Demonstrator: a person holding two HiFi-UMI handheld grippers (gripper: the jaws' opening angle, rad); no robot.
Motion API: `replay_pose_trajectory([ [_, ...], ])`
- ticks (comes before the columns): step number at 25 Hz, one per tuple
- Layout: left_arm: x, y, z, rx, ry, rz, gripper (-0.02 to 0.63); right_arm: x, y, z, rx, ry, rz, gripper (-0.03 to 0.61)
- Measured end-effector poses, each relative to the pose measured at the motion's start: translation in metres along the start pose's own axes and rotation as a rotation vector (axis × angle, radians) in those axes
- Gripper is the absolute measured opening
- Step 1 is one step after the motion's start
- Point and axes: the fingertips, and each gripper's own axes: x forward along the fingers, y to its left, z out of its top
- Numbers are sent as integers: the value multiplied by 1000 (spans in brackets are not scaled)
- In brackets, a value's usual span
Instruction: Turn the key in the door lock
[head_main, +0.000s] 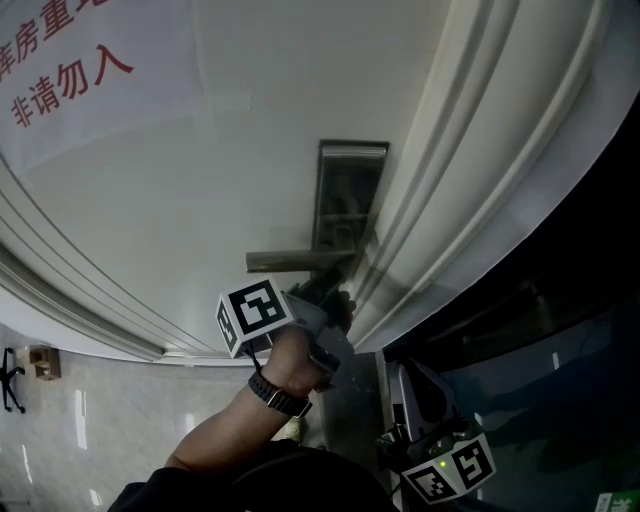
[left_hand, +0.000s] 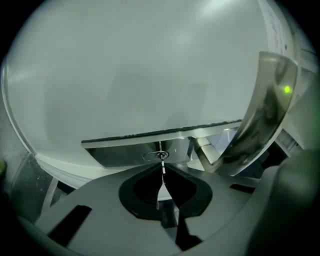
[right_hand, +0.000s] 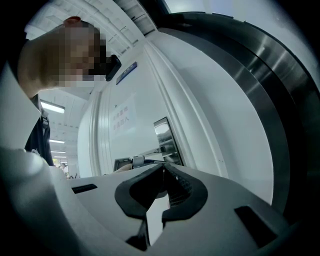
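**Left hand-held gripper clamped on the key at the lock plate**

The left hand-held gripper (left_hand: 162, 165) is pressed up to the metal lock plate (left_hand: 125, 152) on the white door (left_hand: 125, 75). Its jaws are clenched on the key (left_hand: 163, 171). The key shows as a thin, pale strip standing edge-on between the dark pads. The tip of the key sits in the oval keyhole (left_hand: 156, 156) in the lower part of the plate, just beyond the jaw tips.

The lever handle (left_hand: 265, 110) juts out from the plate. In the left gripper view it curves across on the right of the keyhole. In the head view it reaches leftward from the plate, just above the gripper's marker cube (head_main: 250, 312). The person's left hand (head_main: 298, 358) wraps the gripper body below the plate, and a dark wristwatch (head_main: 278, 393) sits on the wrist beneath it.

The right hand-held gripper (right_hand: 163, 167) has its jaws closed on each other, with nothing held between them. In the head view it hangs below and to the right of the lock plate, well apart from it and past the door's moulded edge. Its own view looks towards the plate and the lever from the side.

A paper notice (head_main: 70, 70) with red print is fixed to the door up and to the left of the lock plate.
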Motion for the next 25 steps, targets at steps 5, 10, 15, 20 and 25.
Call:
replay_pose_trajectory([
  [5,-1,-2,0,50,-19,-12,8,-1,3,-2,-1,3,6,17],
  [10,0,-3,1,61,-38,-26,8,-3,5,0,3,-2,18,17],
  [15,0,-4,-2,58,-31,-34,8,-3,10,0,3,-3,35,17],
  [20,-2,-3,-6,58,-26,-31,9,-5,12,1,0,-4,38,17],
  [25,-6,-4,-6,60,-32,-30,9,-6,13,2,-4,-7,37,17],
])
